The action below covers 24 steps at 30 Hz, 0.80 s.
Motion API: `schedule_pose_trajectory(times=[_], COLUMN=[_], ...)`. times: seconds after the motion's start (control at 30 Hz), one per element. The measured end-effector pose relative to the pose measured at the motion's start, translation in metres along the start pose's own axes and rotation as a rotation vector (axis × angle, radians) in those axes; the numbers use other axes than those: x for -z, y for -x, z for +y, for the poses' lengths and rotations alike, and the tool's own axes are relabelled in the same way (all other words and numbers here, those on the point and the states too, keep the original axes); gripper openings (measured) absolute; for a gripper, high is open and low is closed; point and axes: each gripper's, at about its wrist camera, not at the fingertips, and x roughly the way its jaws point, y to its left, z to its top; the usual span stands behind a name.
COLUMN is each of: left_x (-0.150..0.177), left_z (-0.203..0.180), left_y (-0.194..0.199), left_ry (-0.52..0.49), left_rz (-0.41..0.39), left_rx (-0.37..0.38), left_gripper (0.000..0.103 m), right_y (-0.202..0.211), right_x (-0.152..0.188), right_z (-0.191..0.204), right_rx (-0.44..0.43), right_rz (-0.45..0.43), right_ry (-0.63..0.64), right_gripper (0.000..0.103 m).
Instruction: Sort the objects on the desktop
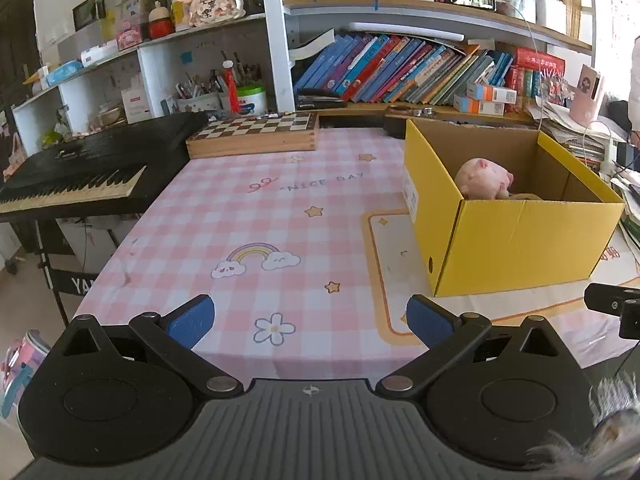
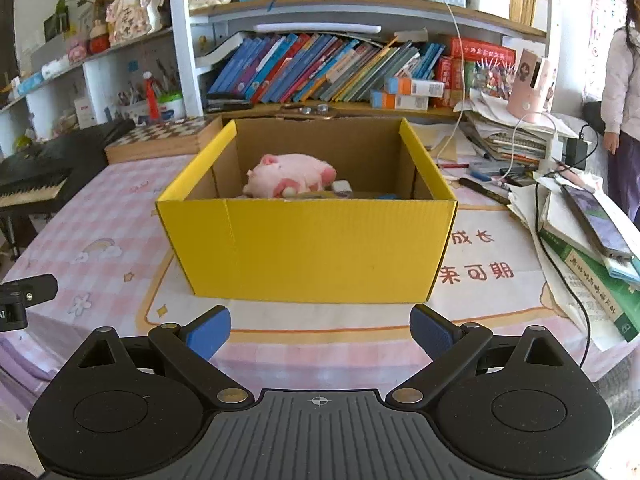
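Observation:
A yellow cardboard box [image 2: 308, 248] stands open on the pink checked tablecloth [image 1: 248, 216], straight ahead in the right wrist view and at the right in the left wrist view as the box [image 1: 516, 240]. Inside lies a pink plush pig [image 2: 290, 176], also seen as the pig [image 1: 484, 178], with a few smaller items beside it, mostly hidden by the box wall. My right gripper [image 2: 320, 334] is open and empty, just short of the box's near wall. My left gripper [image 1: 310, 320] is open and empty over the cloth, left of the box.
A black keyboard [image 1: 76, 180] and a chessboard box [image 1: 256, 132] sit at the table's left and back. Stacked books, papers, a phone [image 2: 596, 220] and cables crowd the right side. Bookshelves [image 2: 320, 72] rise behind. A person [image 2: 624, 112] stands at far right.

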Motion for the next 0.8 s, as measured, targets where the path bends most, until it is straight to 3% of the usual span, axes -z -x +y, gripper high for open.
schedule_pose_trajectory(times=[0.23,0.8], left_x=[0.006,0.017], left_z=[0.006,0.045], left_y=[0.005,0.009], left_ry=[-0.002,-0.027], left_rz=[0.013,0.001], left_rx=[-0.004,0.066], left_gripper=[0.103,0.103], right_y=[-0.001,0.024], right_x=[0.005,0.013], right_z=[0.002,0.039], right_rx=[-0.004,0.058], right_rz=[0.032,0.007], right_ry=[-0.023,-0.058], right_gripper=[0.098,0.098])
